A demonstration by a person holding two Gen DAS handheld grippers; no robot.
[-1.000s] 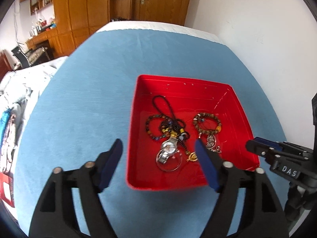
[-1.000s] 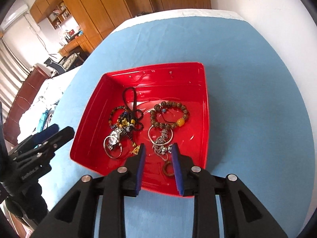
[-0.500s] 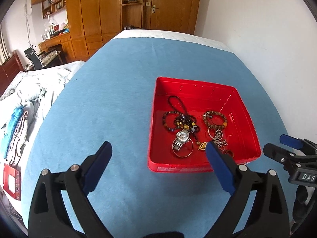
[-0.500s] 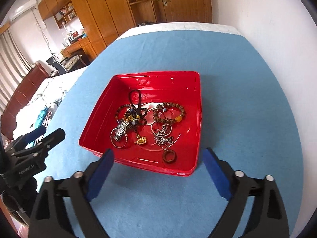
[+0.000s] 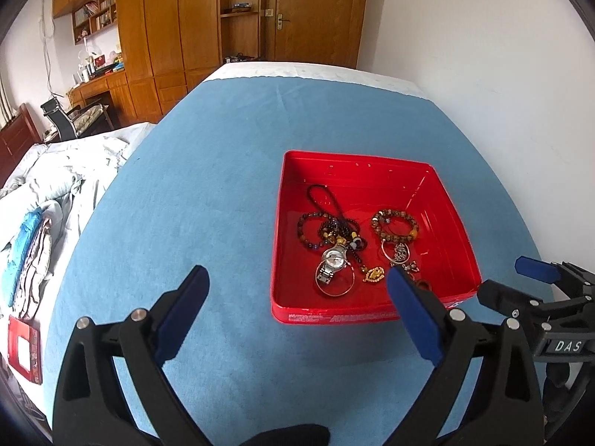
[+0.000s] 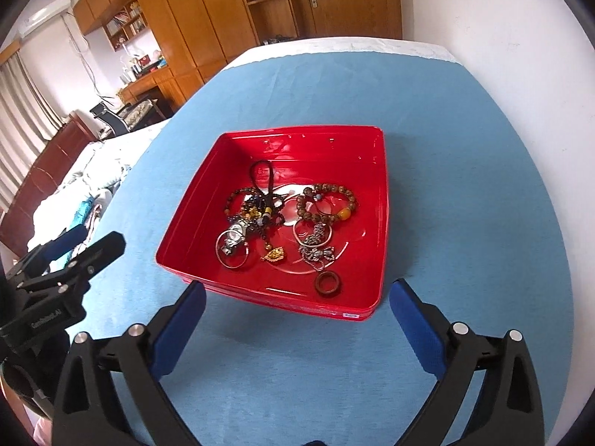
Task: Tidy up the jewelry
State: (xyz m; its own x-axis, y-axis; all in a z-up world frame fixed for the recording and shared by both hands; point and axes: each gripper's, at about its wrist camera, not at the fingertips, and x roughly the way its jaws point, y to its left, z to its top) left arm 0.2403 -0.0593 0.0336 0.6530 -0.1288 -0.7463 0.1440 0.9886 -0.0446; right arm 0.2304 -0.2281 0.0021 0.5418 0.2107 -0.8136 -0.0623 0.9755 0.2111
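Both grippers hang spread wide and hold nothing: the left gripper [image 5: 295, 291] stands above the blue worktop [image 5: 208, 200] at the tray's near left corner, and the right gripper [image 6: 297, 299] is centred before the tray's near rim, its jaws apart wider than the ring. Judging by that, both are backed off to keep the red tray [image 6: 379, 200] in view. All the jewelry lies inside the tray, none on the cloth. In the right view, the brown ring [image 6: 327, 283] sits alone at 5 o'clock, the brown bead bracelet [image 6: 327, 204] at 2 o'clock, a silver bangle and chain [image 6: 316, 239] just below it, and the watch [image 6: 234, 239] at 8 o'clock, tangled with dark beads, a black cord [image 6: 262, 178] and a gold pendant [image 6: 274, 254]. That fits jewelry gathered in, or a pile awaiting sorting.
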